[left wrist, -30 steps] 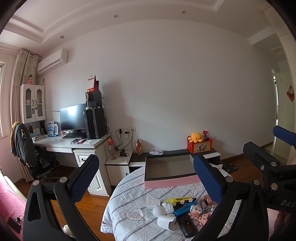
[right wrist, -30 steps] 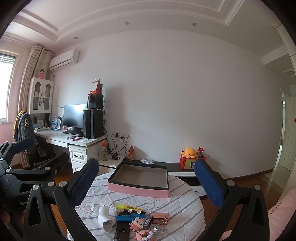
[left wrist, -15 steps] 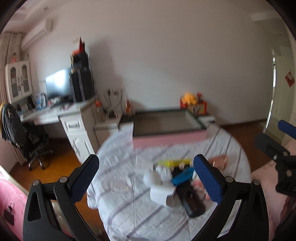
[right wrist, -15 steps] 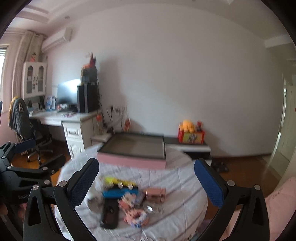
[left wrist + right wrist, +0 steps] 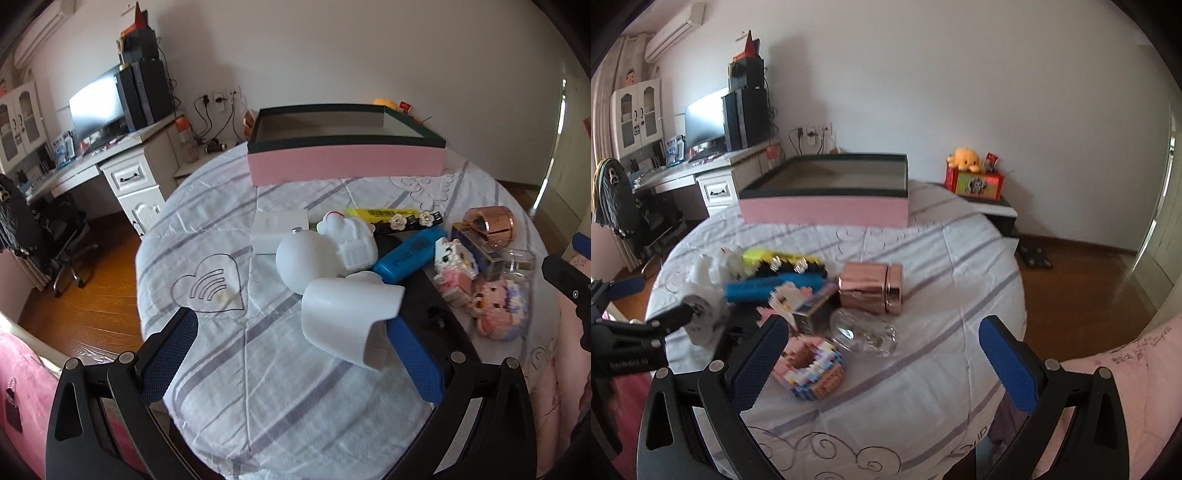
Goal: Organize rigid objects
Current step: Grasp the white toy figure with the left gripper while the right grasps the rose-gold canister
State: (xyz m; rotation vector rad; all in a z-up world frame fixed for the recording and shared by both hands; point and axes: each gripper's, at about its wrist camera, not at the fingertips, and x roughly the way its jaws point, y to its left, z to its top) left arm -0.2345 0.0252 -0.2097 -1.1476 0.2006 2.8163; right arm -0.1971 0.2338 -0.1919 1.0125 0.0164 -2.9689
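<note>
White figurine (image 5: 332, 273) — between open left gripper (image 5: 295, 354)

At twelve o'clock on your table stands the pink box (image 5: 345, 164) with a dark rim, open and upright, with nothing visible inside. Toward six o'clock from it lies your cluster of rigid items: a white figurine (image 5: 325, 254) on its side, a white cup (image 5: 347, 321) tipped over at its foot, and a blue marker (image 5: 410, 254) and yellow marker (image 5: 380, 213) lying flat. At three o'clock of these sit a rose-gold case (image 5: 871, 288), a clear glass piece (image 5: 864, 332) and pink block toys (image 5: 812, 369), touching or nearly so.
</note>
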